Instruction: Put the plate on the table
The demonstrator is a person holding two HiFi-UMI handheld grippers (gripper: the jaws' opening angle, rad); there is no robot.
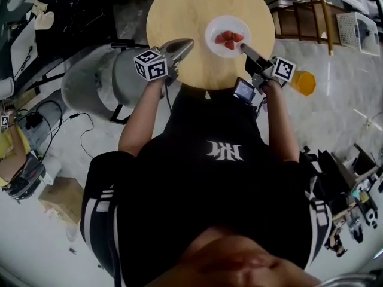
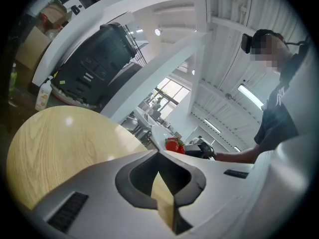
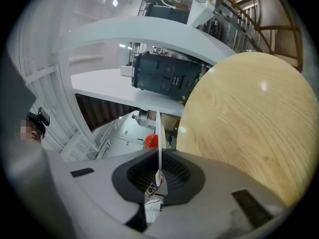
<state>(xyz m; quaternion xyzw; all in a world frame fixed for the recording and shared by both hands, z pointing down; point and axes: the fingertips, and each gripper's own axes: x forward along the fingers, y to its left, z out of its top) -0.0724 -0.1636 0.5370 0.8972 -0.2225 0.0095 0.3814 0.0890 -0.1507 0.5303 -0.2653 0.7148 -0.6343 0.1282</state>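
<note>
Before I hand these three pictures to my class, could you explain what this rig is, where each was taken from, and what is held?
No robot: a person holds a two-jaw gripper in each hand. One camera looks down from the person's head; the other two ride on the grippers and look along their jaws. The right gripper is clamped on the rim of a white plate of strawberries over the round table; whether it rests there is unclear. The left gripper is shut and empty, above the table's near edge.
</note>
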